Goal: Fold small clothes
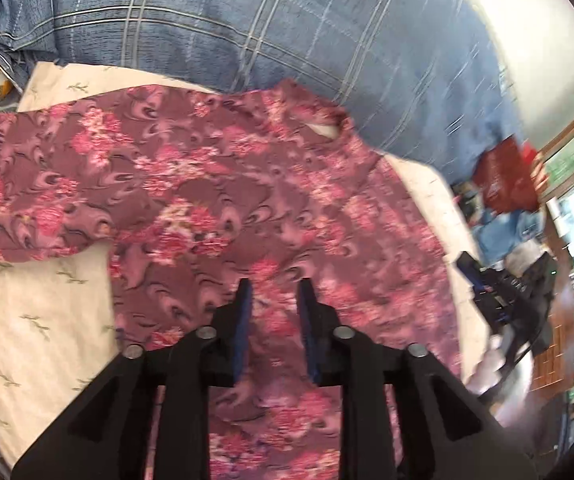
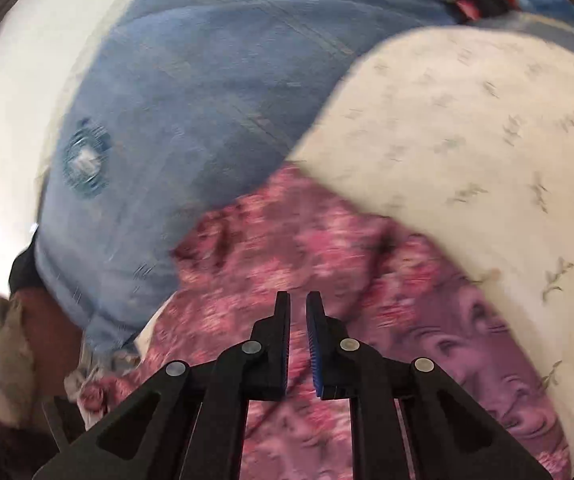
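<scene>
A small pink and mauve floral top point(image 1: 223, 184) lies spread on a cream cloth with a leaf print point(image 1: 39, 320); one sleeve reaches out to the left and its neck opening is at the upper right. My left gripper point(image 1: 275, 286) hovers over the top's body, open and empty. In the right wrist view the same floral top point(image 2: 327, 248) lies below my right gripper point(image 2: 298, 298), whose jaws stand a narrow gap apart with nothing between them. That view is blurred.
A blue checked bedcover point(image 1: 287, 28) lies beyond the top, also in the right wrist view point(image 2: 191, 92). The cream cloth point(image 2: 467, 120) fills that view's right side. Red and blue items point(image 1: 507, 184) and dark gear point(image 1: 519, 296) are at the right past the bed's edge.
</scene>
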A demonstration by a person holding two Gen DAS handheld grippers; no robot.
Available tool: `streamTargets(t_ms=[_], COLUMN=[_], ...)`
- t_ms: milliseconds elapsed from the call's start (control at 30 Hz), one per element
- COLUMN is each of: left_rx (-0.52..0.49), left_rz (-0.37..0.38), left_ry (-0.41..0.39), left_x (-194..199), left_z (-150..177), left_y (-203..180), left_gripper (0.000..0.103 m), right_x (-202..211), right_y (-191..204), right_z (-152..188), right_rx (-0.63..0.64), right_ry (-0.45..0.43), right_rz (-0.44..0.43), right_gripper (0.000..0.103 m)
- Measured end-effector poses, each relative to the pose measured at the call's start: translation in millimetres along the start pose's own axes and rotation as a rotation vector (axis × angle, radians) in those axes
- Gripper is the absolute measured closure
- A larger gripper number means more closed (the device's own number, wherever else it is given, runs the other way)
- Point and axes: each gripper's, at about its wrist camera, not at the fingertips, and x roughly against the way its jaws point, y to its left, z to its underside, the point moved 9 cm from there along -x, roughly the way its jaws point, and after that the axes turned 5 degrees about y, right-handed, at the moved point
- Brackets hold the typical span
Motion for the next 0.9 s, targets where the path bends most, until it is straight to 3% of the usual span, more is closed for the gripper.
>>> streamTargets(t_ms=[67, 100, 167, 200, 233, 300, 433, 533, 600, 700, 767, 900], left_rx=[-0.021, -0.038, -0.079, -0.118, -0.151, -0.152, -0.041, 0.104, 0.177, 0.233, 0.271, 0.380], left_rz=[-0.032, -0.089, -0.170, -0.207, -0.244, -0.235, -0.222, -0.275, -0.333, -0.465, -0.513, -0.541], left_ry=[0.041, 0.084, 0.122, 0.100, 0.093, 0.075, -0.053, -0.174, -0.230, -0.291, -0.312, -0.326], left_x=[-18.8, -34.5, -55.0, -56.3, -53.8, -43.1, -1.4, 39.8, 64.5, 96.6, 116.0, 157.6], left_z=[5.1, 11.3, 18.3, 18.0, 17.3, 13.2, -11.7, -28.9, -34.1, -43.5, -47.3, -54.4], left_y=[-4.7, -2.8, 0.7, -2.4, -6.1, -10.7, 15.0, 57.1, 86.5, 122.3, 143.0, 186.1], left_gripper=[0.069, 0.069, 0.070, 0.070, 0.070, 0.070, 0.068, 0.058, 0.058, 0.058, 0.055, 0.051], right_x=[-16.0, -27.9, -61.1, -76.4, -73.9, -70.1, -69.0, -86.8, -105.7, -141.2, -136.4, -131.1], right_y=[17.5, 21.0, 17.7, 12.5, 18.0, 30.5, 88.9, 128.3, 150.2, 158.9, 165.3, 162.2], right_z=[9.3, 16.5, 37.5, 49.2, 47.8, 50.8, 63.3, 87.3, 113.2, 165.2, 174.3, 175.2], right_rx=[0.055, 0.076, 0.123, 0.153, 0.207, 0.265, 0.379, 0.433, 0.474, 0.565, 0.680, 0.655], right_ry=[0.043, 0.074, 0.166, 0.214, 0.147, 0.144, 0.157, 0.209, 0.267, 0.397, 0.262, 0.259], right_rz=[-0.004, 0.006, 0.084, 0.141, 0.159, 0.225, 0.125, 0.047, -0.001, 0.002, 0.000, -0.022], right_gripper=[0.082, 0.082, 0.082, 0.082, 0.085, 0.083, 0.082, 0.081, 0.081, 0.081, 0.077, 0.076])
